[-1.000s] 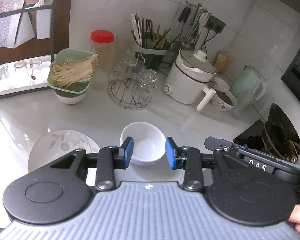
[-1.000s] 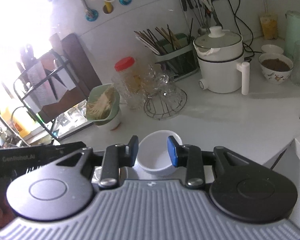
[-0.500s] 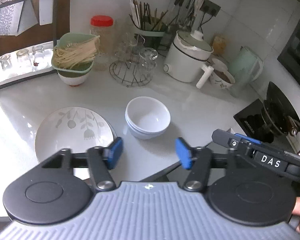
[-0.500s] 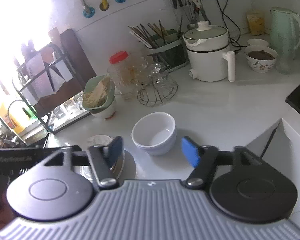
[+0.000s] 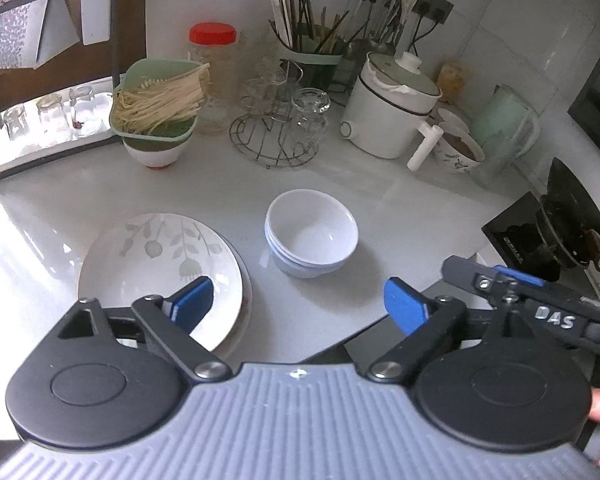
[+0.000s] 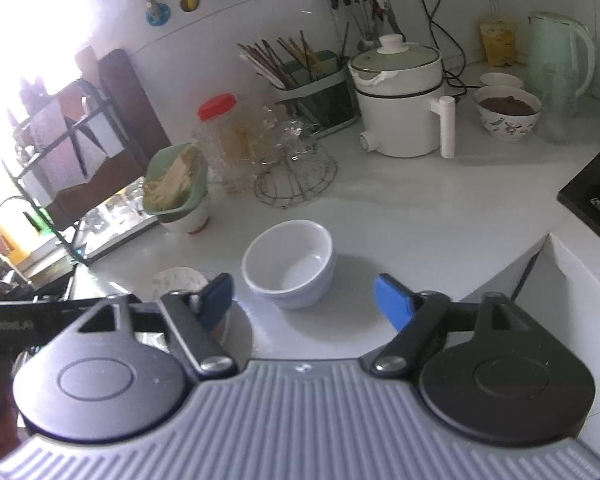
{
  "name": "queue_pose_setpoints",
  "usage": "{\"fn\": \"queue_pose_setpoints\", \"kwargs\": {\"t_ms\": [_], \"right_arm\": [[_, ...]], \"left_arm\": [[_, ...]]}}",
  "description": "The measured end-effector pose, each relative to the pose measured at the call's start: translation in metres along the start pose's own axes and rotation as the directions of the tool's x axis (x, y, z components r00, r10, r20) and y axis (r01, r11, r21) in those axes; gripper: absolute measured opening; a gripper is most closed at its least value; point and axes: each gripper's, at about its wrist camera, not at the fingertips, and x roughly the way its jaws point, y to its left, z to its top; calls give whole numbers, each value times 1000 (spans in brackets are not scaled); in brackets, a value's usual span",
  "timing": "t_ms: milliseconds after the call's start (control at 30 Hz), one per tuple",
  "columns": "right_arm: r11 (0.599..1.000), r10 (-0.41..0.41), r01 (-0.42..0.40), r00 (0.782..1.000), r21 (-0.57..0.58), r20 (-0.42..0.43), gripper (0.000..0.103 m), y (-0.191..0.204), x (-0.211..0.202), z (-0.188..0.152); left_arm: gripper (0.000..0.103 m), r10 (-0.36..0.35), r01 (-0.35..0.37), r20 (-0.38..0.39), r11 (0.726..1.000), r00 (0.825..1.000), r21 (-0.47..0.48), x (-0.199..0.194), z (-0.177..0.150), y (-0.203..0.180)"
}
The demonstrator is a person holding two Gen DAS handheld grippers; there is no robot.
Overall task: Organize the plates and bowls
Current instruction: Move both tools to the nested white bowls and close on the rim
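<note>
The stacked white bowls (image 5: 311, 234) sit nested on the white counter (image 5: 400, 216), just to the right of the leaf-patterned plates (image 5: 160, 264), which lie piled near the counter's front edge. Both piles stand free, with no finger touching them.

What has changed is the jaws. A second ago both grippers framed the bowls closely with their blue pads nearly together; now the left gripper (image 5: 298, 306) and the right gripper (image 6: 303, 302) have just been opening and stand spread wide, with nothing between the pads but bare counter. In both wrist views the bowls also look further ahead than they did — the grippers seem to have drawn back from the stack. In the left view the right gripper's body crosses the lower right corner, so the two tools hang close together in front of the bowls.

For the task, this reads as a let-go: the bowls appear placed as one stack, the plates as another beside it, and both hands are released and empty. Whether the sorting is finished I cannot tell; a patterned bowl (image 6: 508, 114) with dark contents stands well apart by the white pot (image 6: 400, 108) and may not belong to the job.
</note>
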Motion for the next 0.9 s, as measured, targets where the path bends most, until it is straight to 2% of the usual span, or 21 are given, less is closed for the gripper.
{"fn": "queue_pose_setpoints", "kwargs": {"t_ms": [133, 367, 500, 700, 900], "right_arm": [[1000, 18, -18, 1000, 22, -1, 88, -8, 5, 8], [999, 8, -6, 998, 47, -58, 88, -24, 24, 8], [999, -6, 10, 997, 51, -78, 88, -32, 40, 14], [997, 14, -6, 995, 78, -98, 87, -43, 72, 26], [994, 25, -6, 985, 109, -170, 87, -57, 109, 34]], "left_arm": [[97, 8, -8, -10, 1000, 1000, -16, 10, 8, 1], [97, 0, -2, -32, 998, 999, -57, 35, 25, 4], [97, 1, -4, -53, 998, 999, -67, 59, 37, 4], [96, -9, 1, -101, 997, 995, -83, 99, 58, 7], [95, -32, 20, -133, 996, 991, -93, 142, 77, 11]]}}
